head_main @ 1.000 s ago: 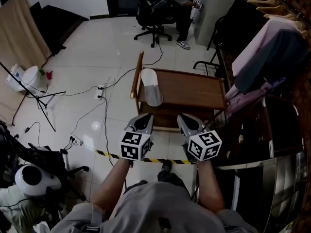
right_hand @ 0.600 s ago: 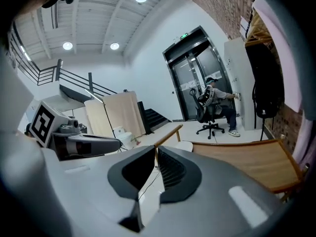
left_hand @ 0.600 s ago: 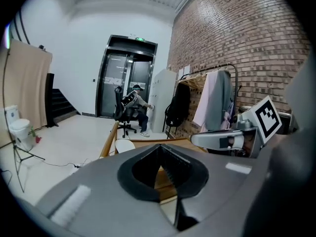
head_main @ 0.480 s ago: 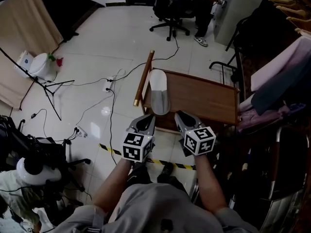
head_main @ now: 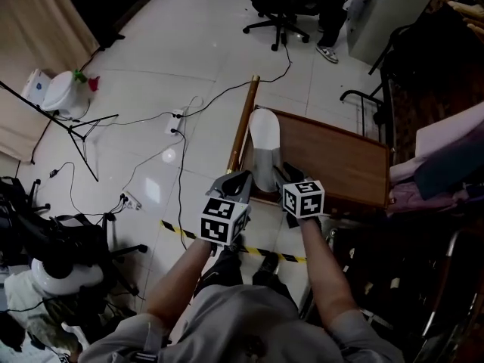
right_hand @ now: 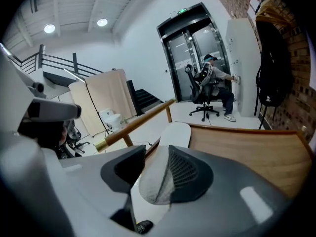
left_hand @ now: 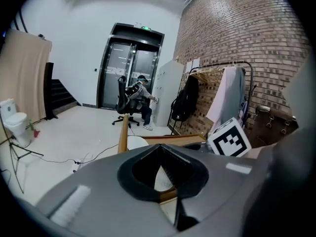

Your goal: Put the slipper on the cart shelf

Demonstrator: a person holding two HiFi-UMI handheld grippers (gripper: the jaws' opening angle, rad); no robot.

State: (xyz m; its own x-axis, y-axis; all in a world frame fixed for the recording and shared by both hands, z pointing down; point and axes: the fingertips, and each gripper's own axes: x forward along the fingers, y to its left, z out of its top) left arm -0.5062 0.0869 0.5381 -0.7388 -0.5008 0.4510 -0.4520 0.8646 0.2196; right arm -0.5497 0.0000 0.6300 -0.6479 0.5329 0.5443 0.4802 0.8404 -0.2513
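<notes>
Grey fingers (right_hand: pixel 190 172) of the right gripper (right_hand: pixel 157 153) stood apart, having just been opening, with the near end of the pale slipper (right_hand: pixel 176 132) between them and neither pad plainly pressing on it. The slipper lay lengthwise on the wooden cart shelf (right_hand: pixel 247 154), along its left edge, just beside the cart's round wooden handle rail (right_hand: pixel 140 121). The left gripper (left_hand: pixel 159 149) hovered close by on the left, its fingers (left_hand: pixel 136 174) closed on nothing. Below lay a white tiled floor (head_main: pixel 189 51) with cables (head_main: pixel 215 104) and a yellow-black tape strip (head_main: pixel 180 229).
</notes>
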